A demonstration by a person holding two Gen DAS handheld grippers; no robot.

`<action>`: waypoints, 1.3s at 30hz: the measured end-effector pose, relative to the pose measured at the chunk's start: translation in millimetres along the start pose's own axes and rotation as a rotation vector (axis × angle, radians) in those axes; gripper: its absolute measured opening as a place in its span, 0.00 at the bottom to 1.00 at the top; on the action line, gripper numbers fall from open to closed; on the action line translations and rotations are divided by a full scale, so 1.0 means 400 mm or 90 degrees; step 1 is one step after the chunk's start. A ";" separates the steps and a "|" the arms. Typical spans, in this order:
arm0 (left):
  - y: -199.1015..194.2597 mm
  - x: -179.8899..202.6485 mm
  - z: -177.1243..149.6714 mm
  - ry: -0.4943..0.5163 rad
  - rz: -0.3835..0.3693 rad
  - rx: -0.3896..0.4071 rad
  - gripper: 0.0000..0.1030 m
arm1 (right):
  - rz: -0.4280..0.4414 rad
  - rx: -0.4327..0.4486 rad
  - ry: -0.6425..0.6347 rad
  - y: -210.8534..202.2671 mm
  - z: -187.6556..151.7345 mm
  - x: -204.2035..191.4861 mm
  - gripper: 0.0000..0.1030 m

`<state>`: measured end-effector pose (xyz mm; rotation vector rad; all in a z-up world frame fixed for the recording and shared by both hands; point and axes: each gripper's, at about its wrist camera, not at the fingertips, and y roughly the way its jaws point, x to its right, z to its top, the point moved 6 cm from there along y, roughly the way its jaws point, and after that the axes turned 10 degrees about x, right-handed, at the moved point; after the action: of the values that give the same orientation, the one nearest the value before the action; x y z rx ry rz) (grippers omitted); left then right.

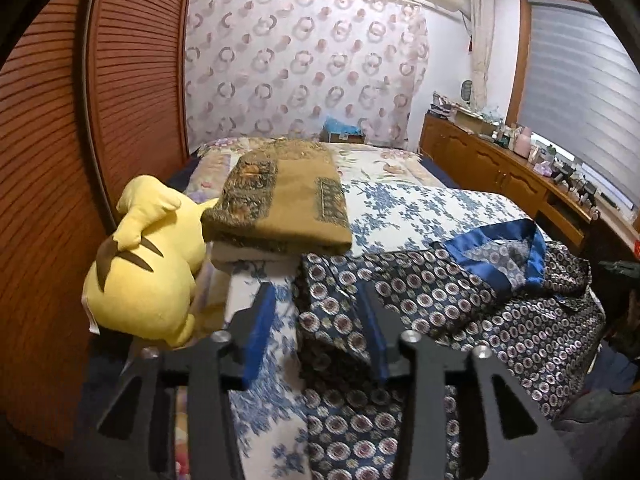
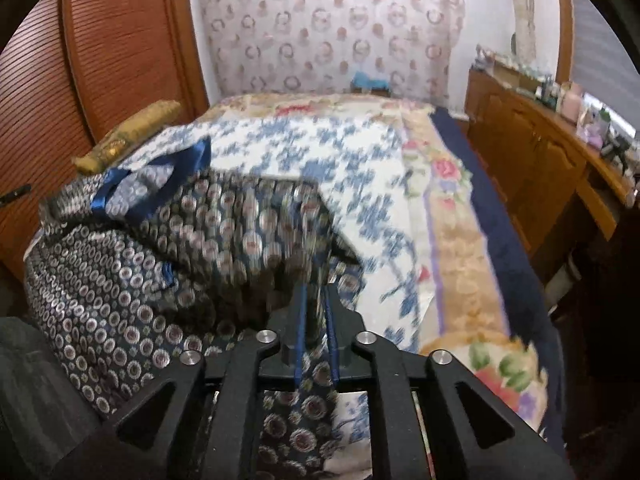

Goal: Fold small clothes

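1. On the near end of the bed (image 1: 420, 200) lies the garment (image 1: 500, 320) I am folding, a dark blue piece with ring dots and a shiny blue collar (image 1: 496, 240). It sits rumpled on the blue-flowered sheet (image 1: 400, 208), and its lower part hangs over the bed's front edge.

2. My left gripper (image 1: 316, 320) has its jaws apart, one on each side of the garment's left border; the pads do not press it. My right gripper (image 2: 318, 304) has its jaws almost together with a pinch of the cloth between them, though blur makes the hold hard to judge.

3. Risks, as I judge them:
   - The cloth looks slippery, so a thin pinch on the right may slide out if I pull.
   - If the left jaws close too deep, they may take the sheet along with the garment.
   - The hanging part could drag the whole piece off the bed.

4. Room to move: the yellow plush toy (image 1: 144, 264) and the folded brown cloth (image 1: 280, 200) crowd my left side, with the wooden slatted door (image 1: 120, 80) just beyond. Ahead and to the right the bed lies open, and the cluttered cabinet (image 1: 500, 168) stands well apart.
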<state>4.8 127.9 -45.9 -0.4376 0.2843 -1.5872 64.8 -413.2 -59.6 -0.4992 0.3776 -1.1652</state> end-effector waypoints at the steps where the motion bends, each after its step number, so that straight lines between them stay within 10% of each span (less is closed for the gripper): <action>1: 0.009 -0.003 0.007 0.003 -0.002 -0.001 0.49 | -0.005 0.005 -0.007 -0.005 0.010 0.006 0.12; 9: 0.150 -0.017 0.042 0.031 0.003 -0.033 0.50 | -0.051 0.016 -0.015 0.066 0.083 0.051 0.44; 28: 0.326 -0.013 -0.087 0.026 -0.028 -0.196 0.50 | 0.022 -0.102 0.013 0.305 0.041 0.020 0.52; 37: 0.334 -0.009 -0.093 0.034 -0.029 -0.194 0.50 | 0.027 -0.112 -0.007 0.317 0.031 0.003 0.56; 39: 0.329 0.004 -0.097 0.043 -0.045 -0.186 0.36 | 0.036 -0.111 -0.025 0.319 0.032 -0.015 0.49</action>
<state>105.6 114.0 -138.1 -0.6253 0.5617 -1.6366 167.9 -366.0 -119.7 -0.6581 0.4585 -1.0708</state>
